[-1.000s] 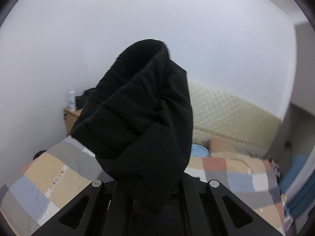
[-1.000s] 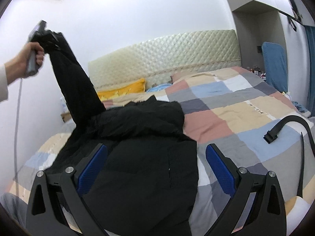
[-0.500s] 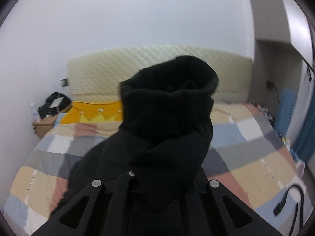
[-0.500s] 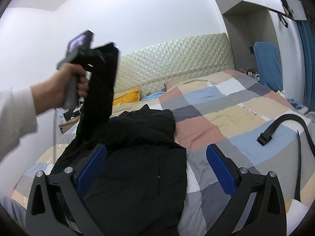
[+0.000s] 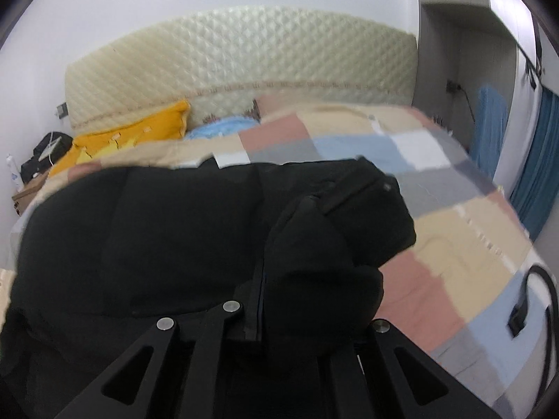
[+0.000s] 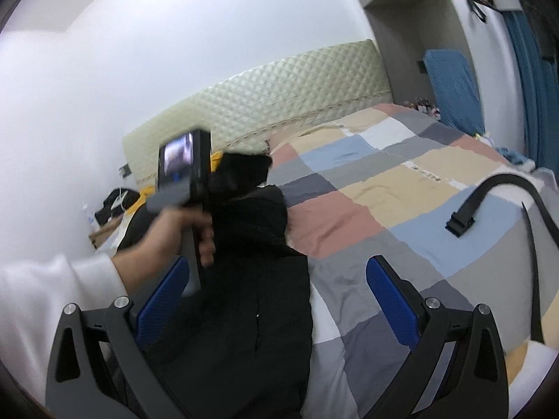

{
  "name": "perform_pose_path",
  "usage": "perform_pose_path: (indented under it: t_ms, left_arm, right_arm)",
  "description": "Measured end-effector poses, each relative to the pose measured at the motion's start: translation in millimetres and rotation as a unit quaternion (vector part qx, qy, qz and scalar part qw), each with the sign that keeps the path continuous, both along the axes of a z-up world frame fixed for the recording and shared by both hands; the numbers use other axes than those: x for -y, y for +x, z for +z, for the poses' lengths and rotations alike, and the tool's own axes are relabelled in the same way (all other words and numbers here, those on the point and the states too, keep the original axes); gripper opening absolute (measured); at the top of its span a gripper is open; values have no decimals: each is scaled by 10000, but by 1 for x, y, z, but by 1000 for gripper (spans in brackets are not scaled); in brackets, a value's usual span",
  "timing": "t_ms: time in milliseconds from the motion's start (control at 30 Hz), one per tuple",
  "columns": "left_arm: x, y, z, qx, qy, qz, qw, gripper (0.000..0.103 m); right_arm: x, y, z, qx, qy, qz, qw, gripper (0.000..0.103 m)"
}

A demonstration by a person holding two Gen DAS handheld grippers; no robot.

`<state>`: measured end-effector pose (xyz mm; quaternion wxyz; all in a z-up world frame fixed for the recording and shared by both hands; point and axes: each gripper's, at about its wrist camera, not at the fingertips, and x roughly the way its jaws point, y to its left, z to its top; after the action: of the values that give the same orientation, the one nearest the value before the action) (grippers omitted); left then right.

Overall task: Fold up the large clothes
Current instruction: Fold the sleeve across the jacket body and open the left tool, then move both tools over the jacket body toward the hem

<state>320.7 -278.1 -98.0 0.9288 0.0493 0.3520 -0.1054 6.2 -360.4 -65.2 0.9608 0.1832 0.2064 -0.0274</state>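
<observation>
A black padded jacket (image 5: 139, 230) (image 6: 251, 279) lies on the left part of a bed with a checked quilt (image 6: 384, 181). My left gripper (image 5: 279, 321) is shut on the jacket's sleeve (image 5: 314, 272), and the bunched cloth hides its fingertips. In the right wrist view a hand in a white sleeve holds that left gripper (image 6: 199, 192) low over the jacket's upper part, with the sleeve end (image 6: 244, 171) sticking up beyond it. My right gripper (image 6: 276, 296) hangs open above the jacket's lower body, and its blue pads (image 6: 391, 300) grip nothing.
A black strap with a buckle (image 6: 461, 223) (image 5: 520, 314) curls on the quilt at the right. A yellow pillow (image 5: 132, 139) and a blue one (image 5: 223, 127) lie by the quilted headboard (image 5: 244, 56). A nightstand (image 5: 28, 188) stands at the left, blue curtains (image 5: 538, 160) at the right.
The left gripper has come down from high at the left and swung over the jacket, bringing the sleeve with it. The right gripper has shifted only slightly and stays open.
</observation>
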Motion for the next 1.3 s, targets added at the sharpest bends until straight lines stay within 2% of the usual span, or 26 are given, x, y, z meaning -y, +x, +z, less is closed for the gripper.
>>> perform_pose_path:
  t_ms: [133,267,467,600,633,700,733,767,833,900,1100,1300]
  left_arm:
    - [0,0,-34,-122,301,-133,9994,9]
    - [-1,6,-48,-266,377,-285,9985,12]
    - [-15,-2,-26,58,-5,-160,9999,17]
    - [-19,-2,-23,-168,-5,-57,9998,21]
    - [-19,-5,-21,-156,40,-59,9999,27]
    - [-19,-14,-16,-85,154,-47,9998,45]
    - [-18,-18,-14,-55,254,-22,9997,61]
    - [-18,-19,-14,-12,358,-9,9994,71]
    - [-20,-29,-7,61,422,-111,9990,71]
    - [-26,-37,2,70,325,-187,9993,71]
    - [-61,-60,41,-67,-100,-75,9999,72]
    - [-105,-96,87,6,-324,94,9994,72]
  right_arm:
    - [4,7,-7,-87,76,-114,9999,101]
    - [5,12,-8,-105,42,-240,9996,101]
    - [3,19,-14,-196,26,-277,9994,101]
    - [1,20,-13,-186,-42,-307,9993,101]
    - [0,20,-13,-179,-71,-302,9994,101]
    - [-3,20,-13,-186,-119,-295,9993,101]
    - [-4,21,-13,-200,-147,-295,9993,101]
    - [-5,21,-13,-215,-163,-286,9992,101]
    - [-7,20,-12,-209,-186,-270,9992,101]
    - [-9,19,-10,-176,-228,-271,9992,101]
    - [-10,15,-10,-109,-251,-175,9995,101]
    - [-19,20,-11,-264,-298,64,9992,101]
